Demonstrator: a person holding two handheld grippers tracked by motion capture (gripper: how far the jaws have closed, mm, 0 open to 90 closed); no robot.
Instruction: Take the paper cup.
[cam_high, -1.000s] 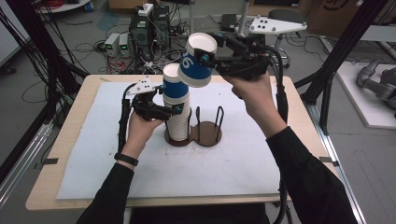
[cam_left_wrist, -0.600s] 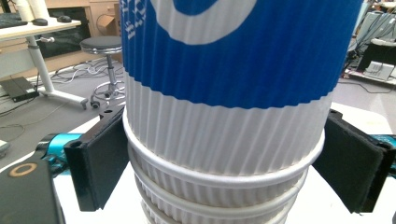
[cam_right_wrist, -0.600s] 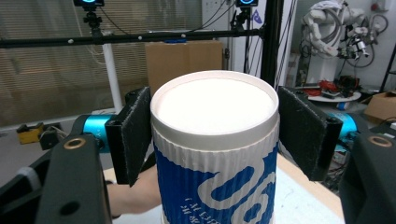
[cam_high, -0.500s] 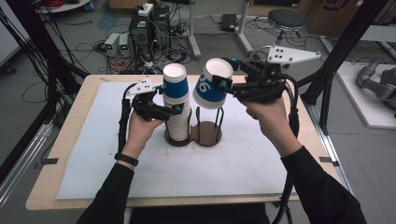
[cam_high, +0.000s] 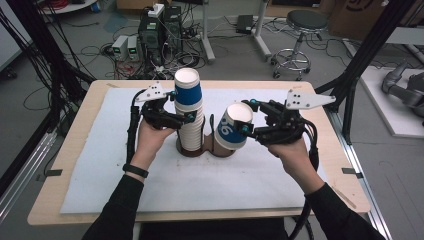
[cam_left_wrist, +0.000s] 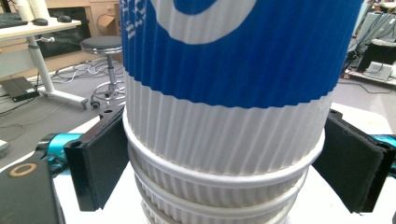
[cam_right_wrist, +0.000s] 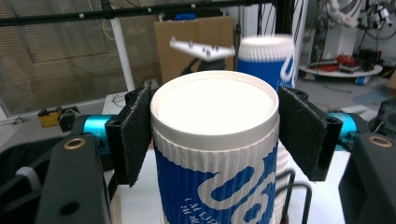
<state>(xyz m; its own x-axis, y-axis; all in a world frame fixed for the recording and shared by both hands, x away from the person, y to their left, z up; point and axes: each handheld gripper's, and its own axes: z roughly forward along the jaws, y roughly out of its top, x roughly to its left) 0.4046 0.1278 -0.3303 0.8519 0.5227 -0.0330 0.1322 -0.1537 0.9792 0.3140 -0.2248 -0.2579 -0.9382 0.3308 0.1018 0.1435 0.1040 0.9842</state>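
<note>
Lowering the single cup (cam_high: 234, 127) pinched in the right gripper (cam_high: 248, 129) onto the holder's empty ring (cam_high: 212, 131) calls for levelling it, left gripper (cam_high: 186, 118) fingers clamping the stack (cam_high: 190, 116).

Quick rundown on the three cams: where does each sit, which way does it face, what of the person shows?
High view: above the person's side, looking forward and down on the table; both forearms, left hand-held gripper, right hand-held gripper.
Left gripper view: rides the left hand-held gripper, looking level at the cup stack; its pads show.
Right gripper view: rides the right hand-held gripper, facing the upside-down single cup; its pads show.
Shared: all three views show the cup stack.
</note>
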